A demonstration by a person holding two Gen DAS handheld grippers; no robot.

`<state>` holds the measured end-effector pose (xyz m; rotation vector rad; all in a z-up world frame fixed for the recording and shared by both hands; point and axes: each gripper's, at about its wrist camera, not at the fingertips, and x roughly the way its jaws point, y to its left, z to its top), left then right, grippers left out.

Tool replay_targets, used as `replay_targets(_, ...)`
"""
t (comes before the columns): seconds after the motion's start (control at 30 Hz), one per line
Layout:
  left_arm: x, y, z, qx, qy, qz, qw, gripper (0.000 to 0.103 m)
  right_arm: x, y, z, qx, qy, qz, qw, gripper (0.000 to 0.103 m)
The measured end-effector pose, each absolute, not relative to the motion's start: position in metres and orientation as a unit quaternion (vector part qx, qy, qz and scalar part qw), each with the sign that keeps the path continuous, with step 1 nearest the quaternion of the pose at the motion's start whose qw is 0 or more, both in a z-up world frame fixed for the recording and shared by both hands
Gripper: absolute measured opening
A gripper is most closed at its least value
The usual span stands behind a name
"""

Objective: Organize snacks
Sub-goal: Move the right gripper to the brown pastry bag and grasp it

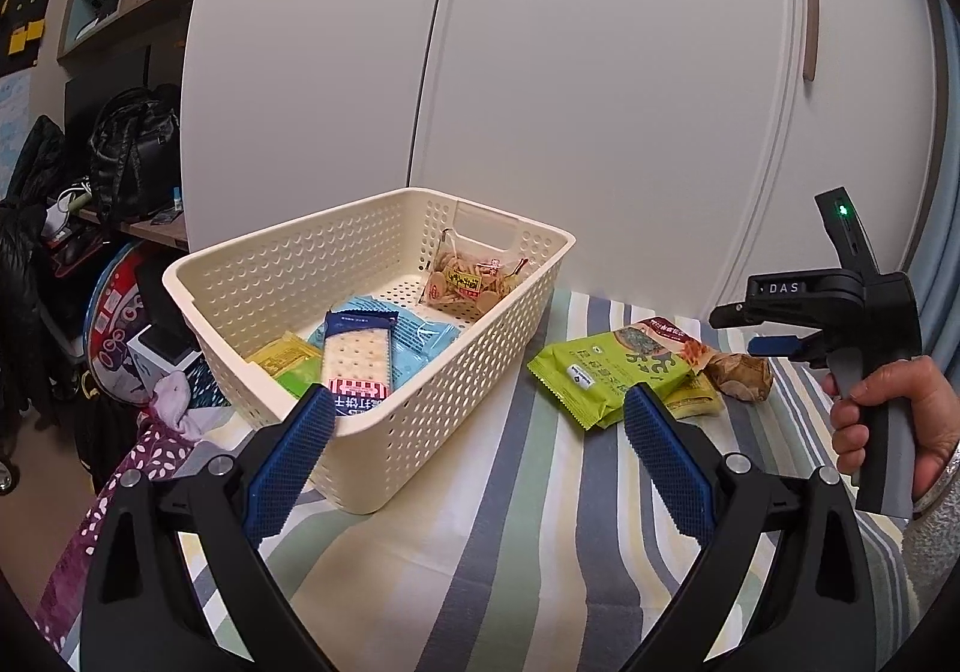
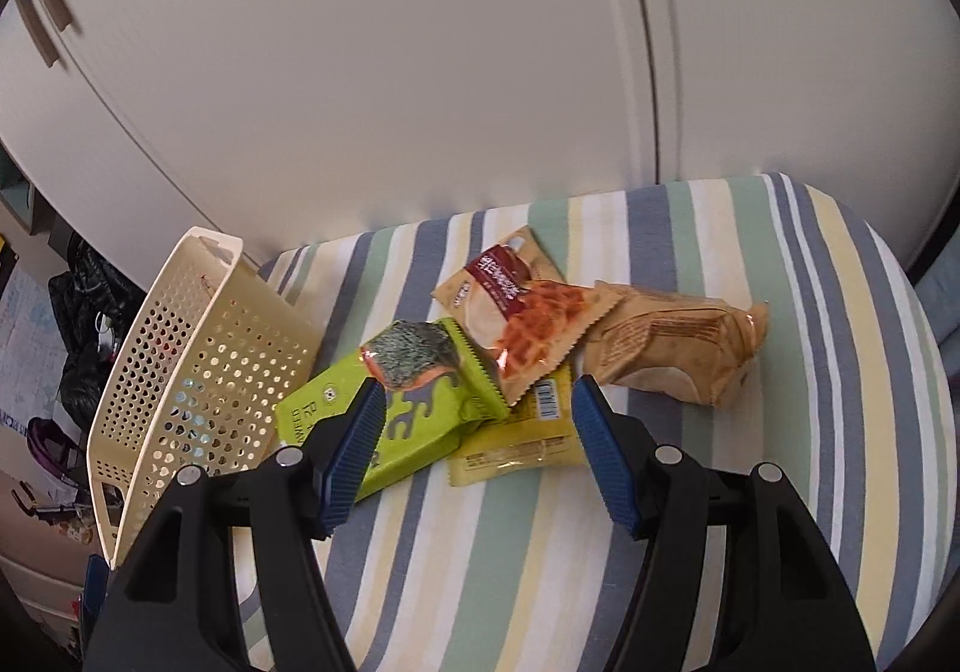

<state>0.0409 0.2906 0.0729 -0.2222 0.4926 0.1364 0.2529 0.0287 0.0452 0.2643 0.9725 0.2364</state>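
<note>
Basket [image 1: 384, 348]: cream, perforated, on the striped cloth [image 1: 480, 522]; its near wall stands between the left fingers in the left wrist view.
In basket: cracker pack [image 1: 355, 354] on a light-blue pack [image 1: 420, 339]; a yellow-green pack [image 1: 288, 360] beside them; clear cookie bag [image 1: 471, 282] at the far end.
Pile: green pack [image 2: 414, 414], red-and-tan pouch [image 2: 516, 312], yellow pack [image 2: 522, 444] and brown bag [image 2: 672, 348] lie overlapping on the cloth, just right of the basket.
Writing: "DAS" on the right gripper's body; Chinese characters on the cracker pack's red-striped end; Korean letters on the green pack, partly covered; a barcode on the yellow pack. The rest is too small to read.
Left gripper [image 1: 474, 462]: fingers spread wide, empty, low over the cloth.
Right gripper [image 2: 474, 450]: fingers parted, nothing between them, above the green and yellow packs; held by a hand [image 1: 888, 420].
Hidden: yellow pack mostly under the others; yellow-green pack cut off by the basket wall; basket cut by the left edge in the right wrist view.
Behind: white wardrobe doors [image 1: 600, 72].
</note>
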Motion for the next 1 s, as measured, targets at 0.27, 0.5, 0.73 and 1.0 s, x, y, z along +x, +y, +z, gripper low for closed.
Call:
replay_targets(0.27,0.042,0.288,0.072,-0.102,0.247,0.065,0.962,0.1,0.254,-0.015,0.032,0.16,0.463,0.053,0.87,0.07)
replay_targets(0.5,0.043,0.284,0.073,-0.092,0.248,0.061,0.963,0.1,0.257,-0.04,0.005,0.233,0.478,0.051,0.845,0.072)
replay_targets(0.73,0.048,0.277,0.073,-0.083,0.261,0.036,0.961,0.1,0.267,-0.056,-0.014,0.272,0.482,0.05,0.832,0.073)
replay_targets(1.0,0.056,0.258,0.07,-0.05,0.283,0.007,0.958,0.1,0.301,-0.074,-0.021,0.289,0.471,0.026,0.833,0.073)
